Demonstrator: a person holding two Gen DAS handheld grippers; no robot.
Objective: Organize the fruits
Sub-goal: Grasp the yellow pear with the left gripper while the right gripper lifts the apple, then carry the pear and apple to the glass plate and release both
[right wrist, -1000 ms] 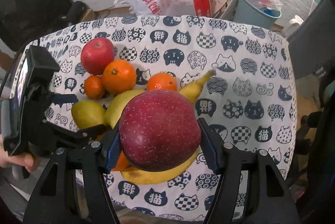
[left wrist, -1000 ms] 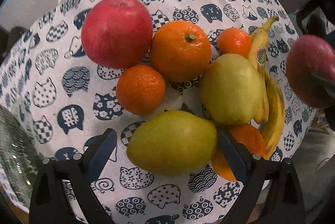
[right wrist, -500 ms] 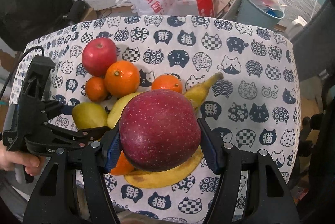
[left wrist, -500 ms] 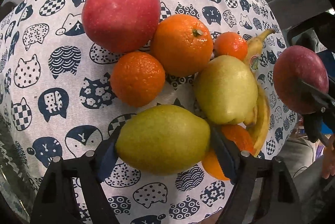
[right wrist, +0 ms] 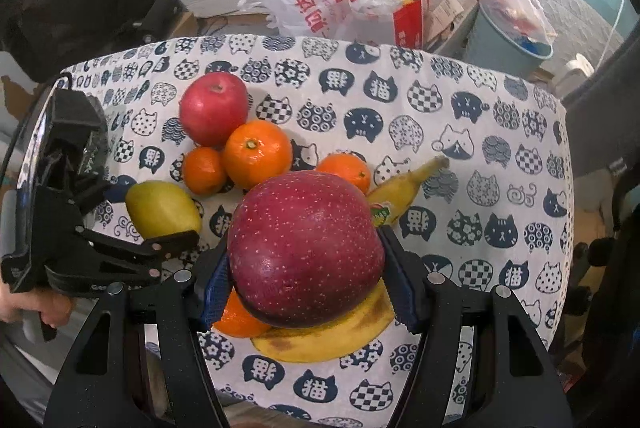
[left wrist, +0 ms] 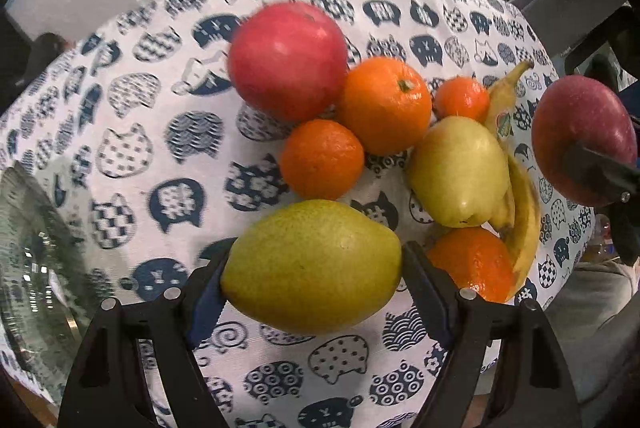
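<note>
My left gripper (left wrist: pixel 312 268) is shut on a green pear (left wrist: pixel 312 266) and holds it above the cat-print cloth; the pear also shows in the right wrist view (right wrist: pixel 162 209). My right gripper (right wrist: pixel 306 256) is shut on a dark red apple (right wrist: pixel 306 252), held above the fruit pile; it shows in the left wrist view (left wrist: pixel 580 135) at the right. On the cloth lie a bright red apple (left wrist: pixel 288 61), a big orange (left wrist: pixel 386 105), small oranges (left wrist: pixel 322 159), a second pear (left wrist: pixel 458 171) and bananas (left wrist: pixel 520 211).
A glass bowl (left wrist: pixel 28 268) sits at the left edge of the table. The cloth (right wrist: pixel 480 147) is bare to the right of the pile. Behind the table are plastic bags (right wrist: pixel 308 3), a red box and a grey bin (right wrist: pixel 512 35).
My left gripper has closed on the green pear, lifted it off the cloth and drawn it back to the left. The right gripper holds the dark apple nearly still.
</note>
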